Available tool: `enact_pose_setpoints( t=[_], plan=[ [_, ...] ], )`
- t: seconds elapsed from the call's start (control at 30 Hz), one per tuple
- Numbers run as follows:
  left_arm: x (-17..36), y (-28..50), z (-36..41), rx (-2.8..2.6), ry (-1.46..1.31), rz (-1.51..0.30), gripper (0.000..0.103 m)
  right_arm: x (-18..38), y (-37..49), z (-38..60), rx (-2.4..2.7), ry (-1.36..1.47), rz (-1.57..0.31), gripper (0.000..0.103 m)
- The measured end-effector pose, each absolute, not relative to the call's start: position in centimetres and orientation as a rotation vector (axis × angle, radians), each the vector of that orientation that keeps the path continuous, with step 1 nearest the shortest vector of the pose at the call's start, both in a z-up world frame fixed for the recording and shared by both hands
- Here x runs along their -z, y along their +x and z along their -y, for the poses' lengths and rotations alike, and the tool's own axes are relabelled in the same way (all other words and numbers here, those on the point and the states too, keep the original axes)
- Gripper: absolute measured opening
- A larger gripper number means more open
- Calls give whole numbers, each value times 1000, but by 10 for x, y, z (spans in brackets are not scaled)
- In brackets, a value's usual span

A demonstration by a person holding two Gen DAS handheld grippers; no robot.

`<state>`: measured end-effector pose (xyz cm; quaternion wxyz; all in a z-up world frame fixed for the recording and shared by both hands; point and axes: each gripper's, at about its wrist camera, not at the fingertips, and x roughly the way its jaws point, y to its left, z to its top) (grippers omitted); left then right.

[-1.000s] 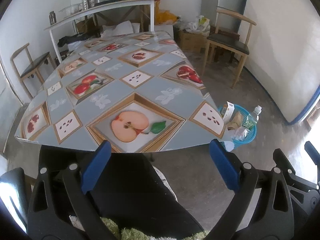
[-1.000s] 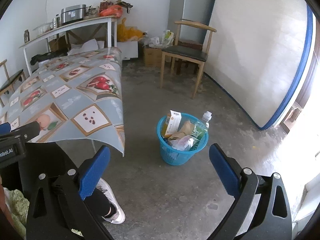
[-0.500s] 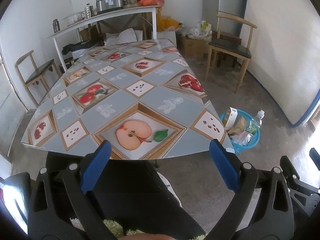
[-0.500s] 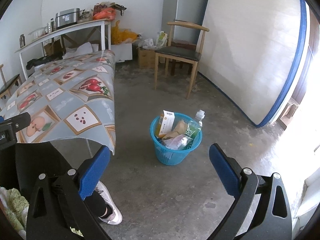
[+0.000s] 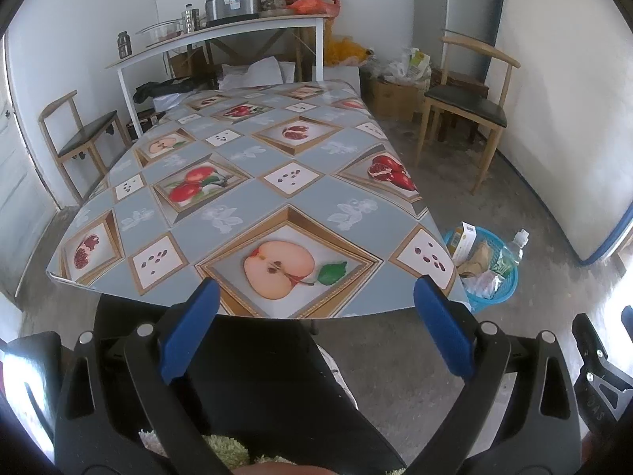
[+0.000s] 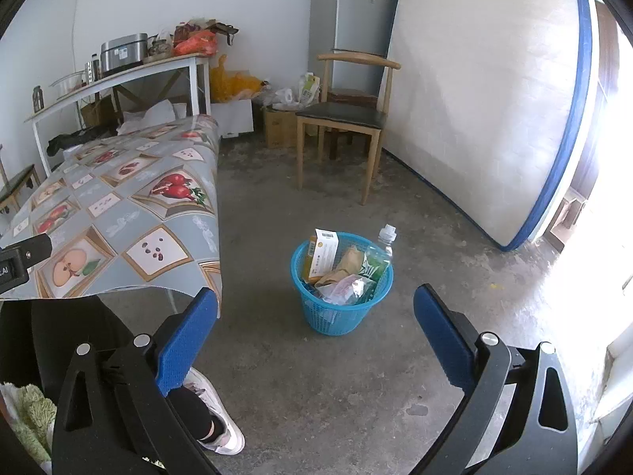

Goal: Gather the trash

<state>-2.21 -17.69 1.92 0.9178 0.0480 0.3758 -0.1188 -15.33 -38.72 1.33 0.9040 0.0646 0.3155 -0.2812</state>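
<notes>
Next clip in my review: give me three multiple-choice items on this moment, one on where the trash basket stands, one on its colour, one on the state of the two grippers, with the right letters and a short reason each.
1. Where does the round plastic mesh basket with the trash stand?
A. On the fruit-print tablecloth
B. On the concrete floor beside the table
C. On the wooden chair

2. What colour is the basket?
A. Blue
B. Red
C. White

3. How do the left gripper and the right gripper stand?
A. Both shut on trash
B. Left open, right shut
C. Both open and holding nothing

Answers:
1 B: in the right wrist view it sits on the concrete floor, past the hanging edge of the fruit-print tablecloth.
2 A: its mesh wall and rim are bright blue.
3 C: each view shows its blue pads wide apart with nothing between them.
</notes>
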Motion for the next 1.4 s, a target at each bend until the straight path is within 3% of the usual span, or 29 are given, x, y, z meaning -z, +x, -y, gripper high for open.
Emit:
enact_pose_setpoints(
  t=[1.4],
  plan=[
    [-22,-18,163,194,61,-768,94,-20,-137,371,535,97,-639,96]
  ],
)
